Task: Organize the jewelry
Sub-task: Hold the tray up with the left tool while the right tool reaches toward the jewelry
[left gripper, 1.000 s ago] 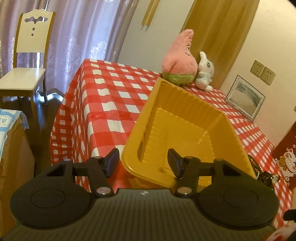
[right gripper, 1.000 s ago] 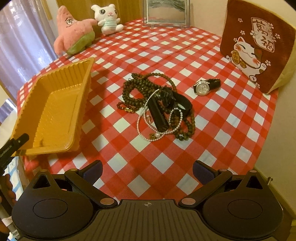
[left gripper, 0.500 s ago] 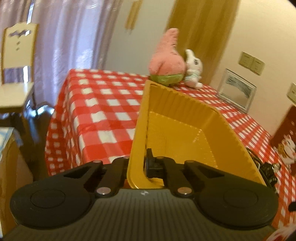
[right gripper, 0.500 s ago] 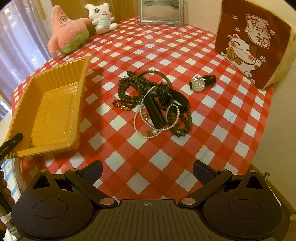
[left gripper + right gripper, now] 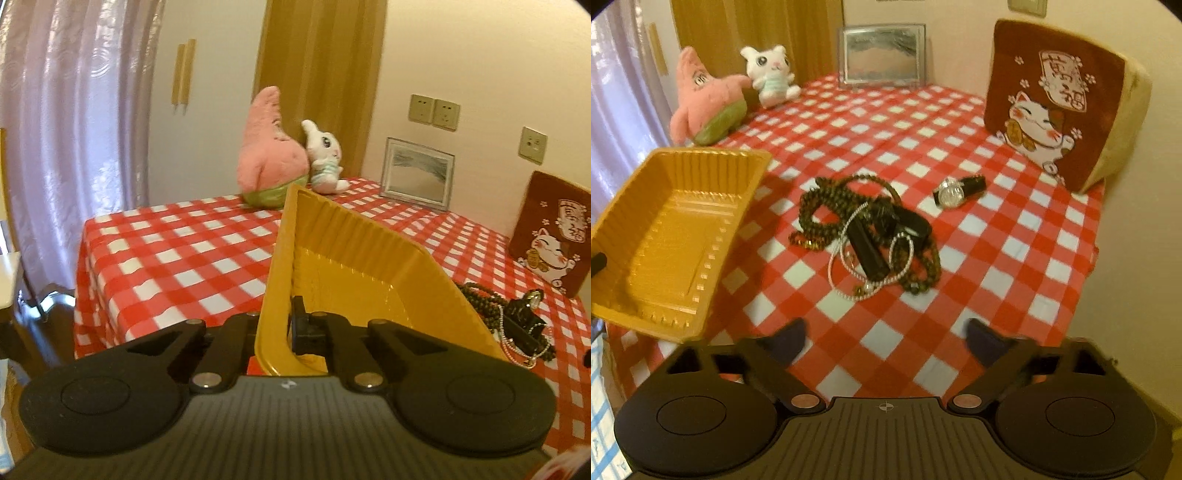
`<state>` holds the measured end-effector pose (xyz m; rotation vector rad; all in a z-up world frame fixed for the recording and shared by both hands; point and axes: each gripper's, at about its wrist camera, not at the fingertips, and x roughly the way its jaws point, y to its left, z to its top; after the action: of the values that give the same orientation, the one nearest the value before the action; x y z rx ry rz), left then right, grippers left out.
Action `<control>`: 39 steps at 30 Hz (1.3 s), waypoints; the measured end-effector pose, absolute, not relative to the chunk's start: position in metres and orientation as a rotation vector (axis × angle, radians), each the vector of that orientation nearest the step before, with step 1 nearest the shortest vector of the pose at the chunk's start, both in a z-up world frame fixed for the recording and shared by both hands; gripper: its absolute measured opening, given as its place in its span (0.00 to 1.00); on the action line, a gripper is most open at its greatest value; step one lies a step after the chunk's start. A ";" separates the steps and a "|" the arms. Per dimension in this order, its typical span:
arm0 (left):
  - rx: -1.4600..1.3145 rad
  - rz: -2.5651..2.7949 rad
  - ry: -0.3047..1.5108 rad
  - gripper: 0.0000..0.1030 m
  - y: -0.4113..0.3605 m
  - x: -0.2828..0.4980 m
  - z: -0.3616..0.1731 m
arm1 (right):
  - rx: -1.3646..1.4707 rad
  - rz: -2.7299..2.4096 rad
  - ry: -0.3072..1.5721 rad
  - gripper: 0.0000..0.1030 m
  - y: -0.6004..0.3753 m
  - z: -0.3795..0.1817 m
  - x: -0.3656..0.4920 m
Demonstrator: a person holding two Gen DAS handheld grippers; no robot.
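Left gripper (image 5: 284,326): clamped on the near rim of the ribbed yellow plastic tray (image 5: 354,266).
Tray: tilted, near end apparently lifted off the red-and-white checked tablecloth (image 5: 886,332), at the table's left edge.
Right gripper (image 5: 886,341): jaws apart with nothing between them, just been narrowing, above the cloth.
Jewelry: dark bead necklace (image 5: 816,214), white pearl strand (image 5: 849,284) and black strap (image 5: 868,251) tangled mid-table, right of the tray; silver-faced wristwatch (image 5: 955,190) lies apart.
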<state>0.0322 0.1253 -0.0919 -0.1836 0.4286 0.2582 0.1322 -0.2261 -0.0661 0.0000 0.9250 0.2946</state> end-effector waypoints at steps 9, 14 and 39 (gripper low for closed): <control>-0.188 0.329 0.425 0.04 0.109 0.026 -0.088 | -0.057 0.509 0.856 0.26 -0.221 -0.082 0.180; -0.178 0.366 0.416 0.04 0.097 0.024 -0.085 | -0.147 0.584 0.844 0.25 -0.212 -0.102 0.214; -0.197 0.411 0.406 0.04 0.086 0.023 -0.080 | -0.137 0.644 0.901 0.19 -0.200 -0.130 0.253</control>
<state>0.0228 0.0861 -0.0804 -0.1966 0.4057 0.4106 0.2535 -0.2001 -0.1304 -0.1369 0.9010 0.6439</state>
